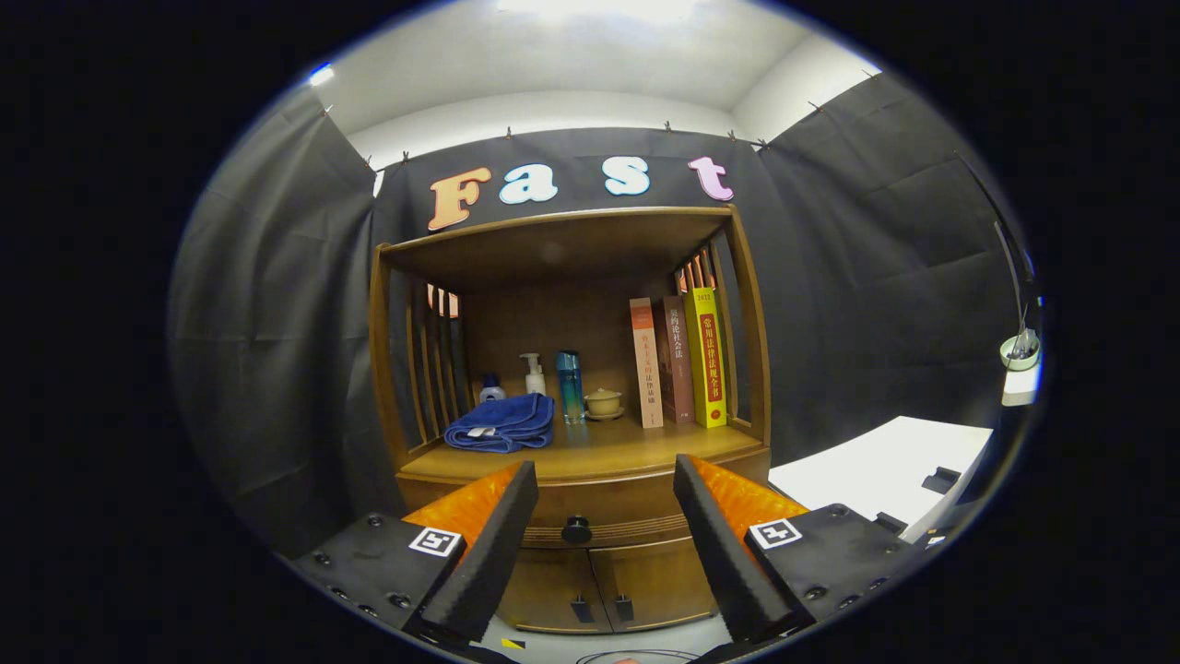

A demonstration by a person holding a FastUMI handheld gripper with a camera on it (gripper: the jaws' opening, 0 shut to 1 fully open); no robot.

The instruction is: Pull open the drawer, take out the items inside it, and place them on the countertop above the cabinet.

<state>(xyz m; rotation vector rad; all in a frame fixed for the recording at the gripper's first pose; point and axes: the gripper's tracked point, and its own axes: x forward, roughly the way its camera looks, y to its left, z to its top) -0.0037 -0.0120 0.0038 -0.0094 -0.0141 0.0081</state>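
Fingers [604,489] apart — towel [501,423], books [678,361] beyond.

You're looking thru one cam, fisheye, riding on the gripper [604,480] and facing fwd along its two fingers, which stand apart w/ nothing between them. View faces the wooden cabinet [572,369] nearly square-on, at abt the height of its countertop [590,447], so you see across the top surface and into the shelf recess above it. Drawer knob [576,529] sits in the gap between the fingers, just beyond the tips, w/ the lower doors [604,590] under it. Cam isn't close: whole cabinet fits in, plus cloth wall on both sides, ceiling above, and a white table [876,470] off to the right.
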